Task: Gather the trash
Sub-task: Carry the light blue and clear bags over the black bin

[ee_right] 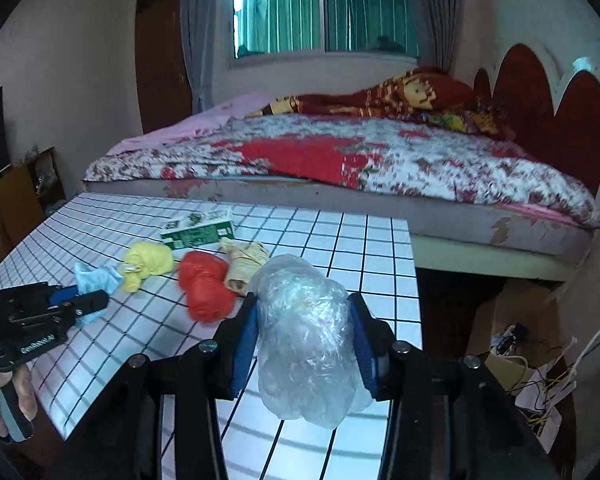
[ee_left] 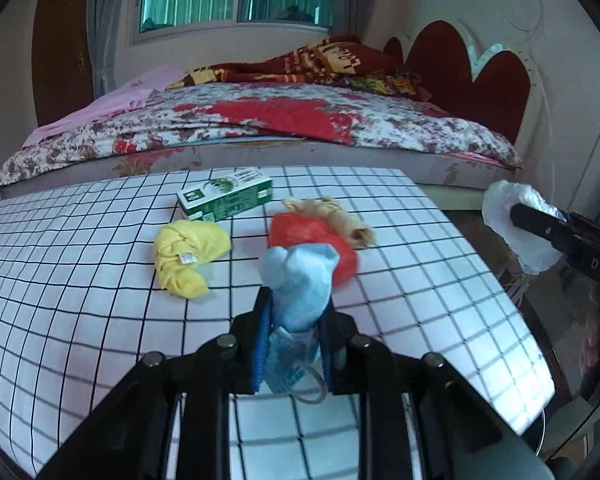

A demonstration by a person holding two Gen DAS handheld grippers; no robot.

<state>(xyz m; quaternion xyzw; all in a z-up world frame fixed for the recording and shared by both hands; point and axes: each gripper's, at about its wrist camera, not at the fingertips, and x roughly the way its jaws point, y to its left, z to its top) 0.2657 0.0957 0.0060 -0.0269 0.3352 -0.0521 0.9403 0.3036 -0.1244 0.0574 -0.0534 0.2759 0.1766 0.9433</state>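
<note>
My left gripper (ee_left: 296,308) is shut on a crumpled light-blue face mask (ee_left: 300,284) and holds it above the checked table (ee_left: 80,280). It also shows in the right wrist view (ee_right: 88,300). My right gripper (ee_right: 304,312) is shut on a crumpled clear plastic bag (ee_right: 304,336), held near the table's right edge; the bag shows at the right of the left wrist view (ee_left: 516,220). On the table lie a yellow cloth (ee_left: 188,256), a red plastic bag (ee_left: 324,240), a beige wad (ee_left: 336,216) and a green-and-white carton (ee_left: 224,196).
A bed with a floral cover (ee_left: 260,120) runs behind the table. A red heart-shaped headboard (ee_left: 480,76) stands at the right. Cardboard boxes and cables (ee_right: 520,352) sit on the floor right of the table. A dark shelf (ee_right: 28,184) stands at the left.
</note>
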